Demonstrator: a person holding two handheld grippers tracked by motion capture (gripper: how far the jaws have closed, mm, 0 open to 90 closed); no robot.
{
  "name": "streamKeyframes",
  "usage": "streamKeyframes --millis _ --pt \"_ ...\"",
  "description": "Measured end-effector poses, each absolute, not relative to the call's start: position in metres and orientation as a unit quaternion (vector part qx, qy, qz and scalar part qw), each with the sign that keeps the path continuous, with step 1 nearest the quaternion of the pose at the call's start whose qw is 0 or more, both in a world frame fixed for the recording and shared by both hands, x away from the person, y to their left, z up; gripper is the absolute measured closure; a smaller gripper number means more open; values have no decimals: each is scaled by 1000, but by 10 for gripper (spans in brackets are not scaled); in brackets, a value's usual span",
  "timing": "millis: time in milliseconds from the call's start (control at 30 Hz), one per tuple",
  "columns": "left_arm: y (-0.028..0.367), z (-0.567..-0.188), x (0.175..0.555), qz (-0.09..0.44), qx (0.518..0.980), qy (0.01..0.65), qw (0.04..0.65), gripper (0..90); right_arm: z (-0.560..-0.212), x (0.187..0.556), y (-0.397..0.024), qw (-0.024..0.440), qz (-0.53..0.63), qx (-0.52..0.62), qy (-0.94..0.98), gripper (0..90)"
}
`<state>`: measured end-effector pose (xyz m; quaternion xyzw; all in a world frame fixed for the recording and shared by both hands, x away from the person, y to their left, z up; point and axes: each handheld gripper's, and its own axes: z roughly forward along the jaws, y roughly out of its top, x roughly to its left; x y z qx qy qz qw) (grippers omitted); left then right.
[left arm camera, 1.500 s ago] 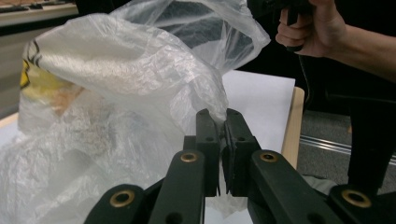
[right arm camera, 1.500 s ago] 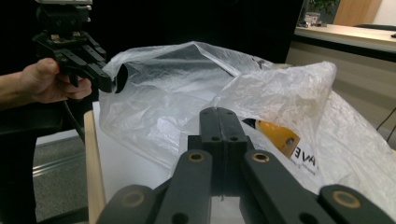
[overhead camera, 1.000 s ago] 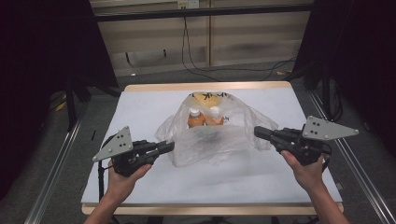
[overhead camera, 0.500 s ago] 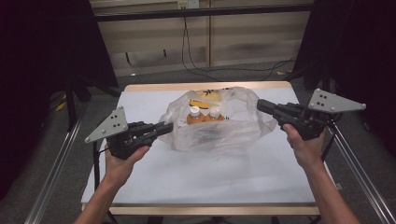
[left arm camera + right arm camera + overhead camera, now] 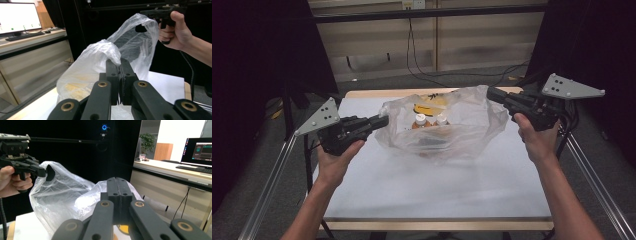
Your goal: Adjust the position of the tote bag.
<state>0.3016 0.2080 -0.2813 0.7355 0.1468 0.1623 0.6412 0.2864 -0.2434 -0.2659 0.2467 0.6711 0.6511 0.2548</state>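
- A white counter stands in a dark room, with black curtains at the sides and cables on the floor behind it.
- A clear bag sits in the middle of the counter, toward the far side.
- Two bottles with white caps stand inside the bag, beside something yellow.
- The left tool is closed tight on the bag's left edge, with the plastic pinched between its jaws.
- The right tool is closed tight on the bag's right edge and is held higher up.
- The bag's mouth is stretched wide open between the two tools.
- A hand holds each tool.
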Motion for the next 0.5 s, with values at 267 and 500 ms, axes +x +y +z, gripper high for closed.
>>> streamKeyframes --millis 267,500 --pt "218 -274 313 158 721 165 654 883 -255 289 -250 268 652 252 663 900" --pt "218 -274 318 170 724 172 646 884 -270 282 -258 266 639 258 673 882"
